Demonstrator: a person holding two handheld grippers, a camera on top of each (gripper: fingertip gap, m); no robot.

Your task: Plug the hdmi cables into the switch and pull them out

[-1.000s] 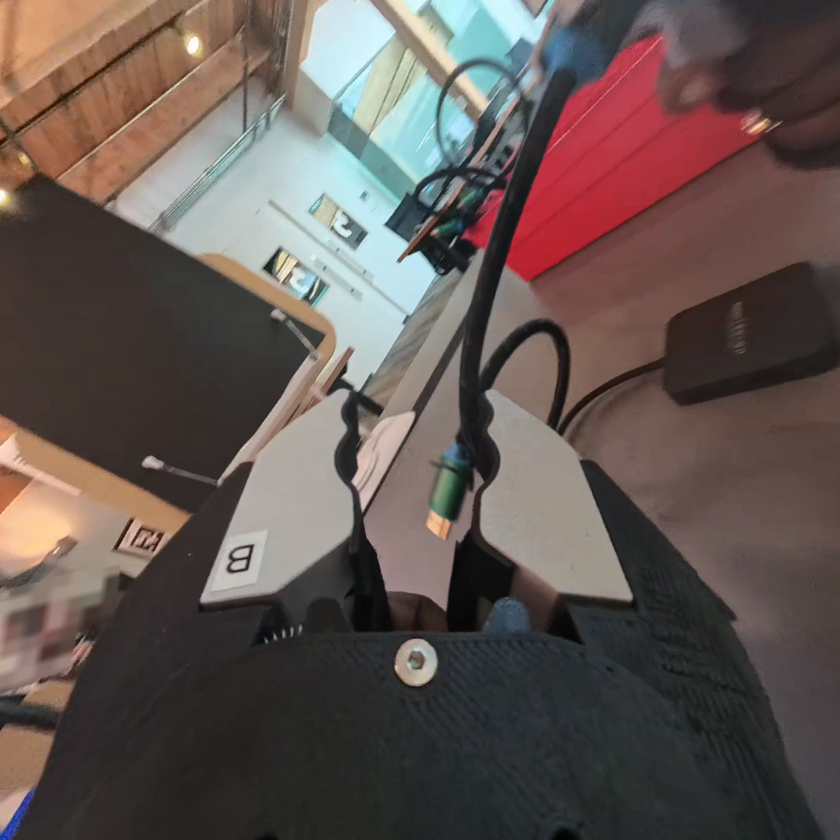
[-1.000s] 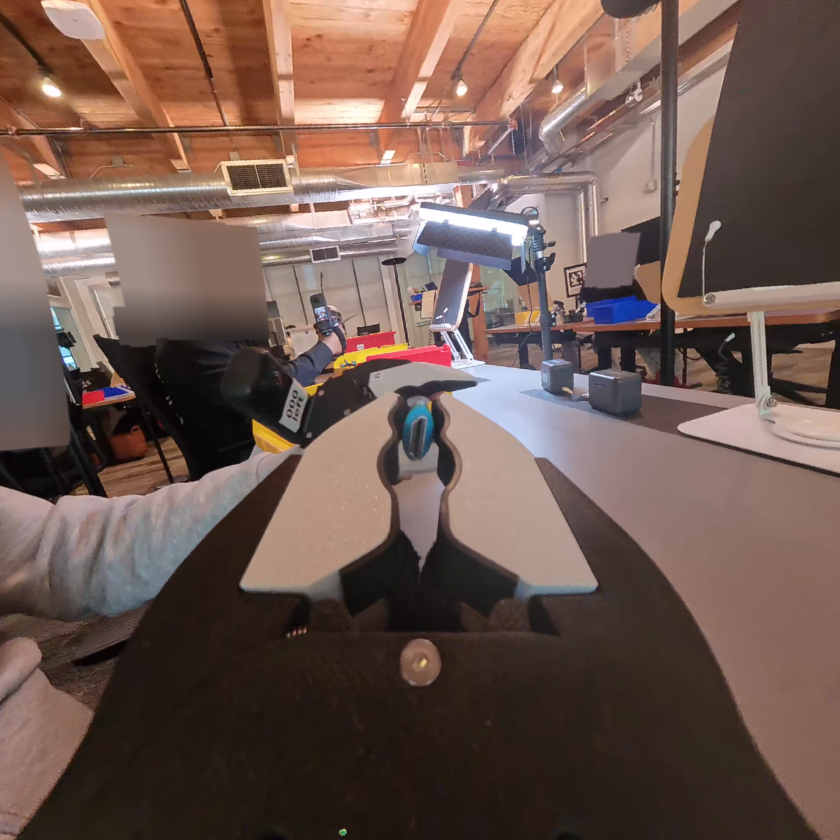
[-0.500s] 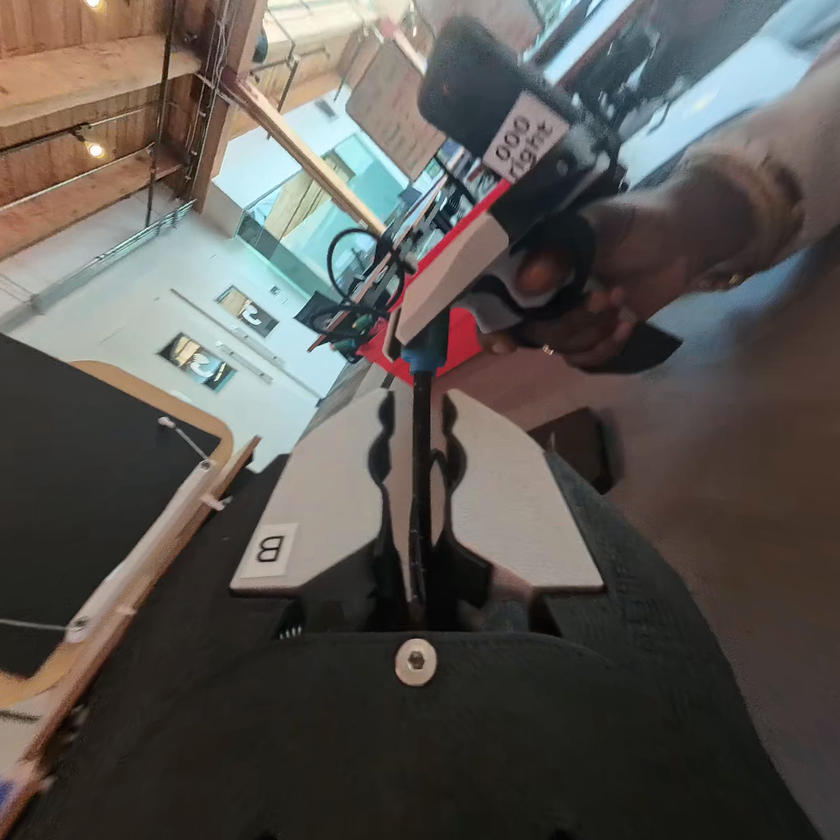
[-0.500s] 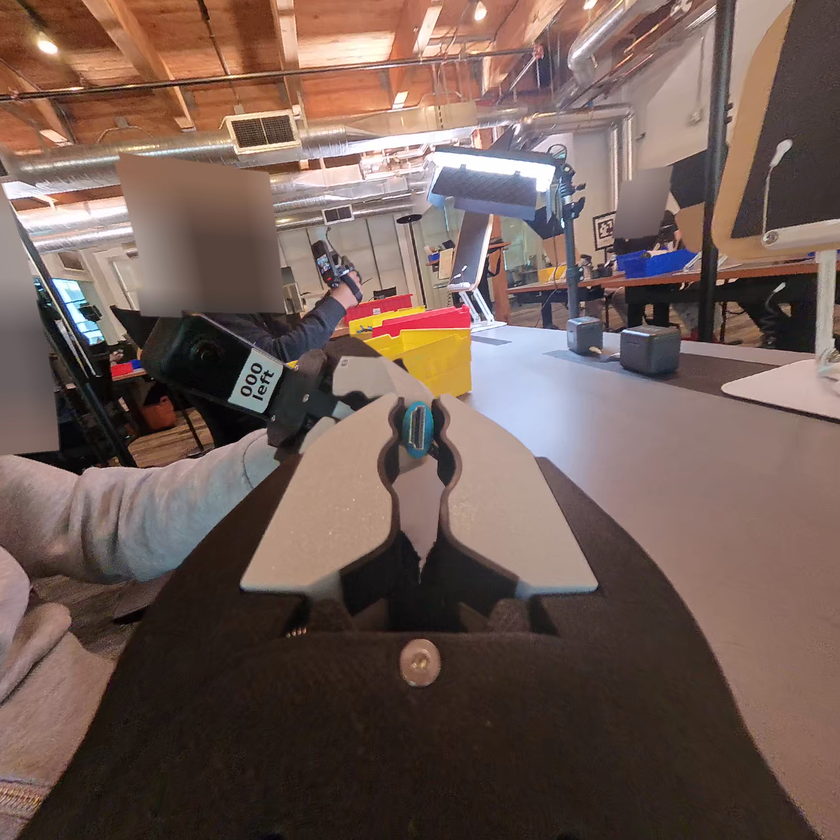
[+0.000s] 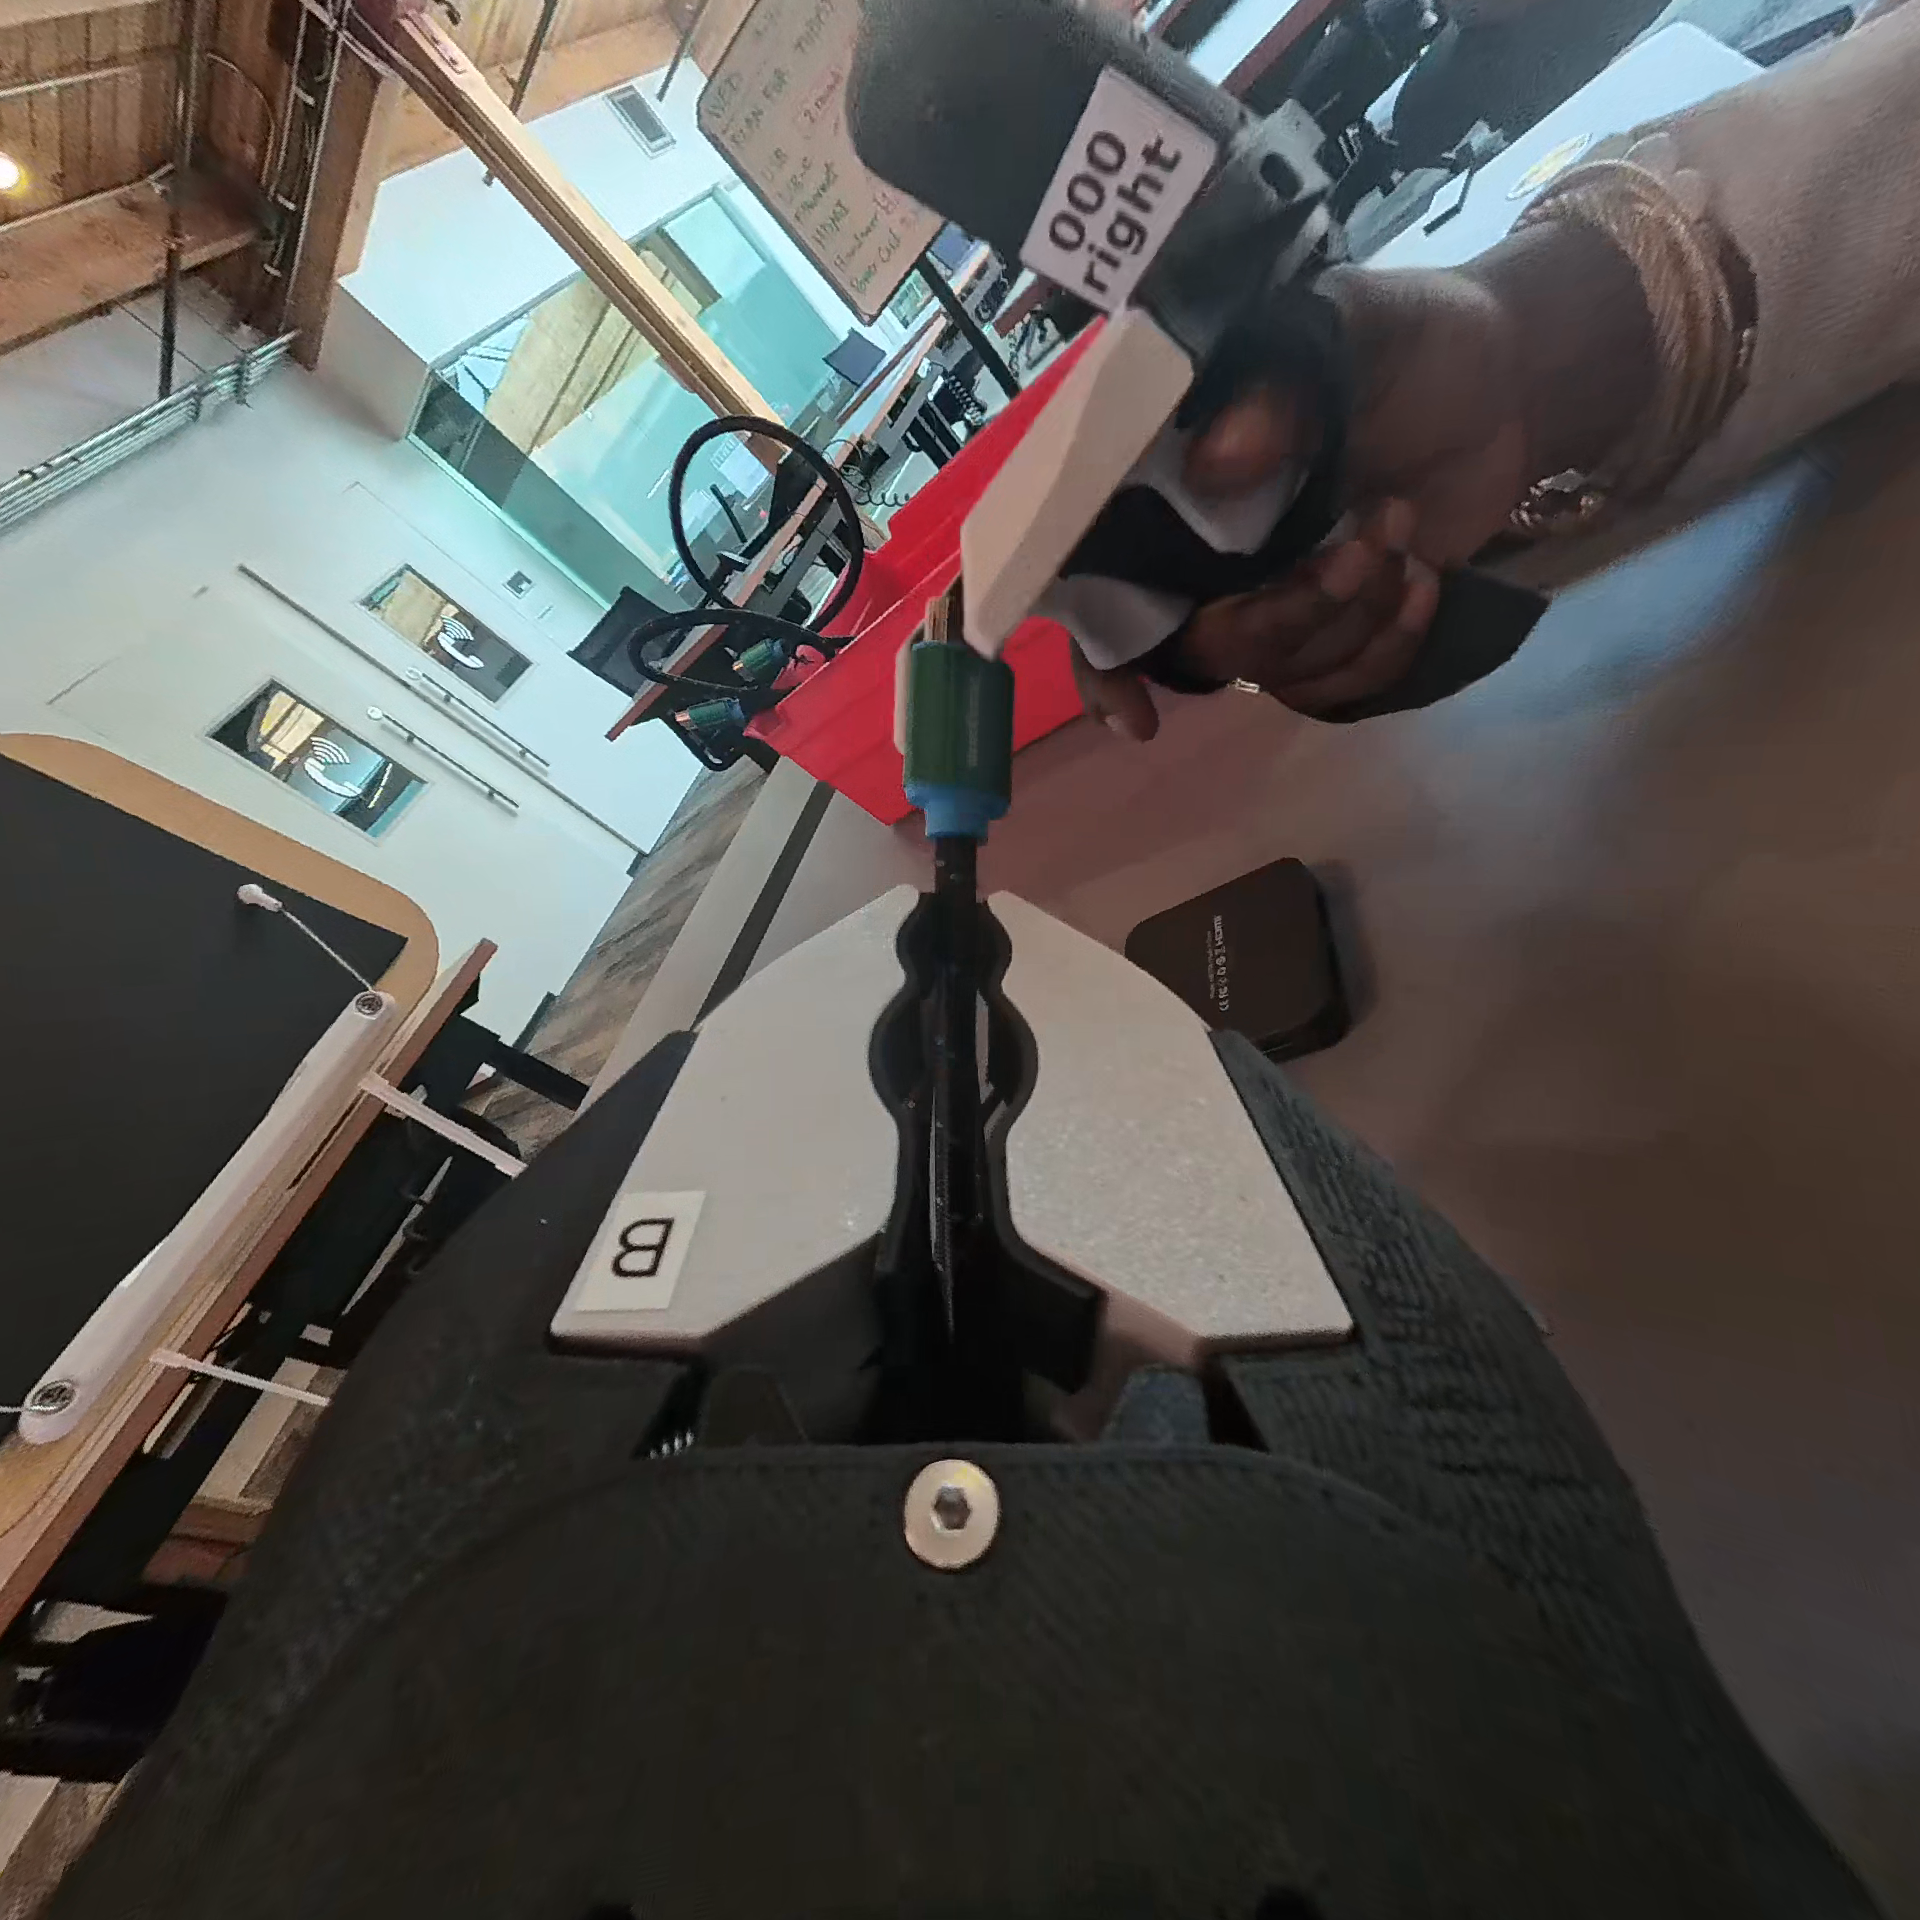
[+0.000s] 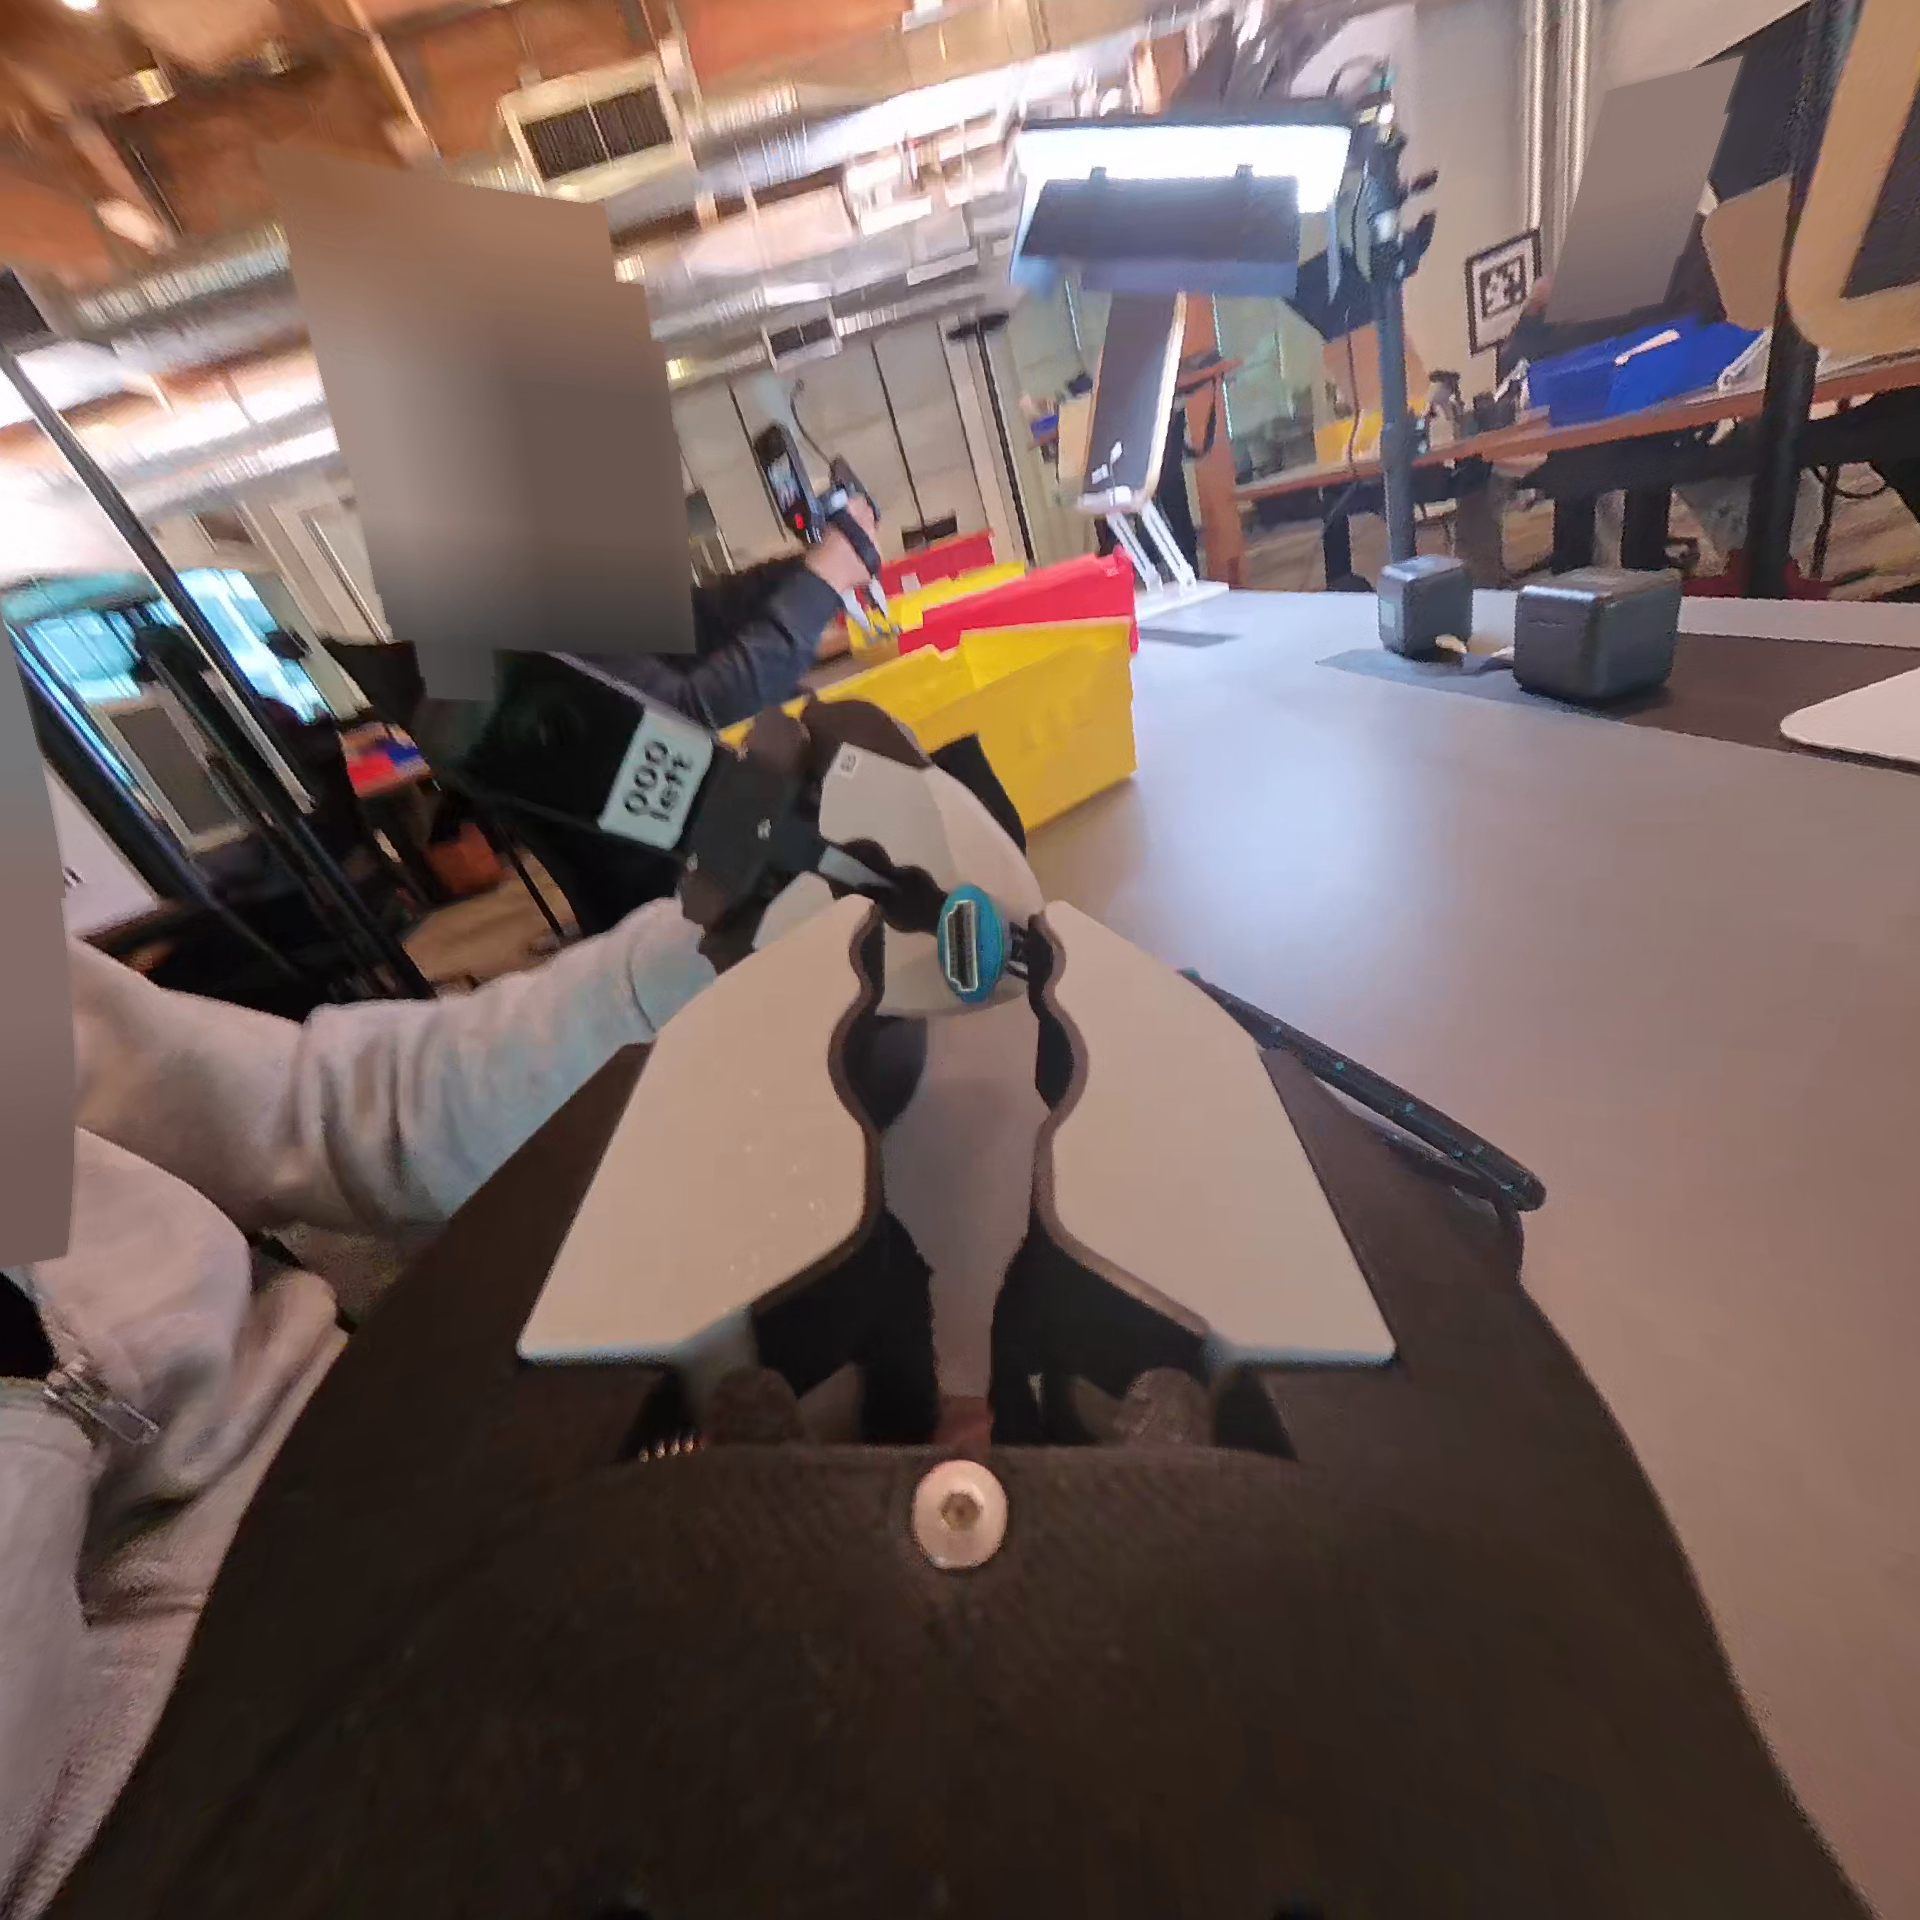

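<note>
In the left wrist view, the left gripper (image 5: 954, 914) has its jaws clenched on the black braided cable (image 5: 951, 1049), which runs straight up the middle of the frame between the two grey fingers (image 5: 790, 1122). Above the tips stands the HDMI plug (image 5: 953, 727): a dark green metallic shell, a blue collar at its base, a gold-toned connector end on top. That connector end sits right at the tip of the right gripper (image 5: 997, 613), coming in from the upper right in a person's hand (image 5: 1382, 499). Whether they touch, I can't tell.

The switch (image 5: 1242, 956), a flat dark box with rounded corners, lies on the grey bench (image 5: 1610, 935) at centre right, apart from the plug. It carries small pale print; the left finger has a white sticker, and the right gripper's body a white label.

Over to the right wrist view: the right gripper (image 6: 956, 925) has its jaws released, with a clear gap. The plug (image 6: 971, 940) shows end-on at that gap, a teal-blue oval around the metal port. The left gripper (image 6: 894, 831) sits behind it, label on its body, while the cable (image 6: 1382, 1112) trails off to the right over the bench (image 6: 1507, 935). Yellow bins (image 6: 1039, 707) and a red bin (image 6: 1039, 603) stand beyond.
</note>
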